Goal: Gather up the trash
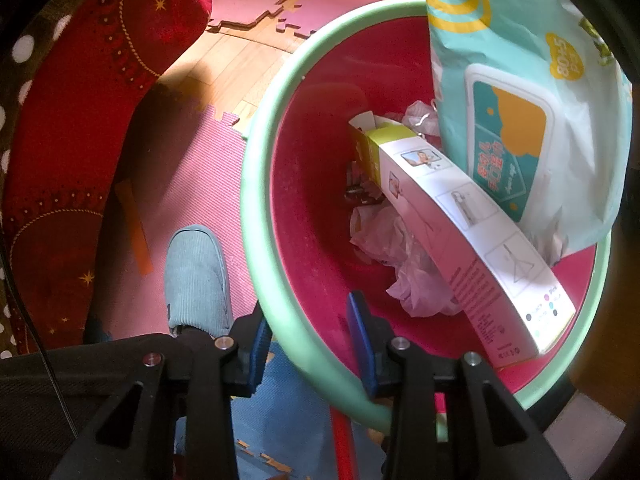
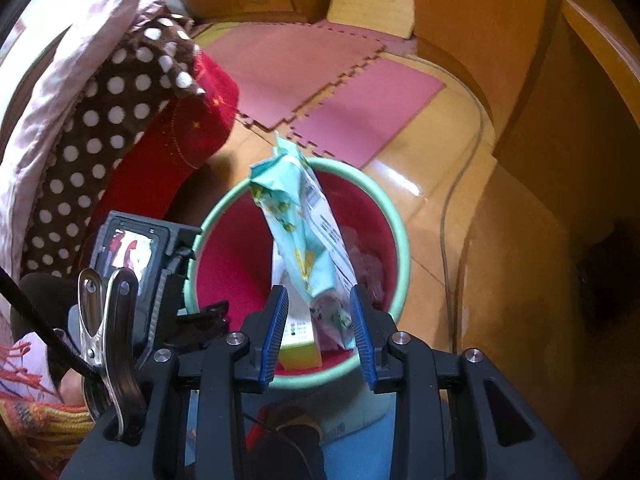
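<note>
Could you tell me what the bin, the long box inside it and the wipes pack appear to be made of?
The bin looks like smooth moulded plastic: a matte mint rim and a red inner wall. The long box seems to be thin printed cardboard, with sharp folded edges and an open flap. The wipes pack looks like soft, slightly glossy plastic film, creased, with a rigid-looking lid.

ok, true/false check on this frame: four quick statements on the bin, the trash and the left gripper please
1. The left gripper is closed on the bin's green rim. True.
2. The bin is empty. False: it holds a white box, a wipes pack and crumpled paper.
3. The wipes pack lies flat on the floor mat. False: it stands in the bin, poking above the rim.
4. A grey slipper sits on the pink mat beside the bin. True.
</note>
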The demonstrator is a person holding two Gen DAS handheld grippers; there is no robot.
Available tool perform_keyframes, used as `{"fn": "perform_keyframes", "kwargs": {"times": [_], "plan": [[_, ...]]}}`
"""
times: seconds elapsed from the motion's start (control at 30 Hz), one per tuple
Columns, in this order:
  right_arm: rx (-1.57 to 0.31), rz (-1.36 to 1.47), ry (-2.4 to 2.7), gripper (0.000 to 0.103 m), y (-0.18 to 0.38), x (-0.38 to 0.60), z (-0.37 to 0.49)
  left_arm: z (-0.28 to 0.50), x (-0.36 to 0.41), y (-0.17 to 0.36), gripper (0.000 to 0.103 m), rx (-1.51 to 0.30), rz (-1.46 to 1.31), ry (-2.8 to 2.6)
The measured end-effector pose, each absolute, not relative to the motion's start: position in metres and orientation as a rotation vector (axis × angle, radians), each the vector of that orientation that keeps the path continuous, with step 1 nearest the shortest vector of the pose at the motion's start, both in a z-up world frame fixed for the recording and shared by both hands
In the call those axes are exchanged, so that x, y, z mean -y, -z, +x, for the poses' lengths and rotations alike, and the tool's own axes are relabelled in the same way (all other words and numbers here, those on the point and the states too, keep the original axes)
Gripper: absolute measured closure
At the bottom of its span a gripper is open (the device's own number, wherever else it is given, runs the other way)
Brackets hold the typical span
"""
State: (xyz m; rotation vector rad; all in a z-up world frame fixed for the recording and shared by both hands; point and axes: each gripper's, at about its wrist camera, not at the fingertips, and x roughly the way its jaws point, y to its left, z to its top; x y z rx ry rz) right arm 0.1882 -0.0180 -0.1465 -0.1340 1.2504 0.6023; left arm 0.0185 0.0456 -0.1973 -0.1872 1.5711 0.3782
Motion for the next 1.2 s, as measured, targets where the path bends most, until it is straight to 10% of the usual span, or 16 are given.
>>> {"fn": "perform_keyframes", "kwargs": {"times": [1.2], "plan": [[-1.365,-0.067,-0.26,0.07,0.151,0.062,0.16,0.016,-0.045,0.192,0.064,-1.562,-0.186,-0.366]]}}
